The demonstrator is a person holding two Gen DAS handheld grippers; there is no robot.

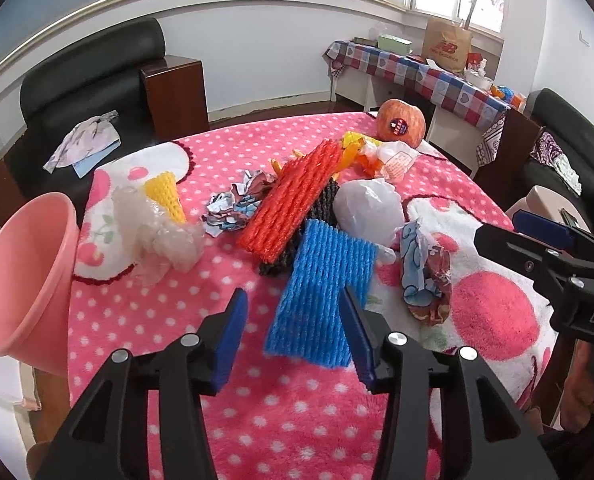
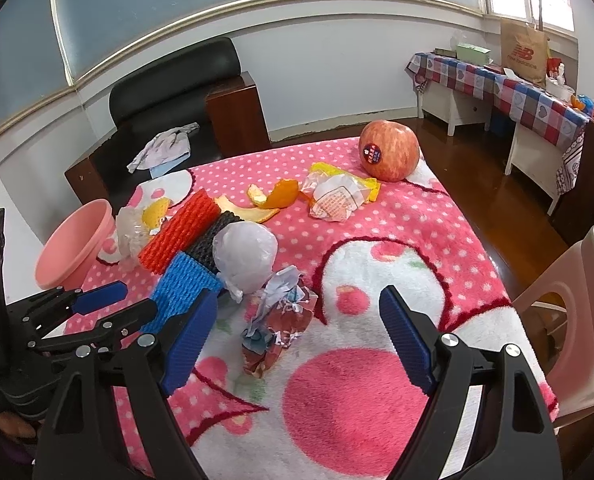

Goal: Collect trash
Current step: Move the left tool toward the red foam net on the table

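Trash lies on a pink dotted blanket (image 1: pixel 177 320): a blue foam net (image 1: pixel 321 292) (image 2: pixel 181 284), a red foam net (image 1: pixel 293 204) (image 2: pixel 181 232), a black foam net (image 1: pixel 321 208), a yellow foam net (image 1: pixel 165 194), a white plastic ball (image 1: pixel 369 206) (image 2: pixel 245 256), crumpled wrappers (image 1: pixel 427 280) (image 2: pixel 277 320), clear plastic (image 1: pixel 157 232) and orange peel (image 2: pixel 273 200). My left gripper (image 1: pixel 293 320) is open just before the blue net. My right gripper (image 2: pixel 297 320) is open, with the crumpled wrapper between its fingers' line of sight. A pink bowl (image 1: pixel 25 280) (image 2: pixel 73 244) overhangs the left edge.
An apple (image 1: pixel 401 122) (image 2: pixel 389 150) stands at the far side, a printed white bag (image 2: pixel 337 200) beside it. A black armchair (image 1: pixel 93 92) is behind the table, a beige stool (image 2: pixel 577 292) to the right, a checked side table (image 1: pixel 417 72) at the back.
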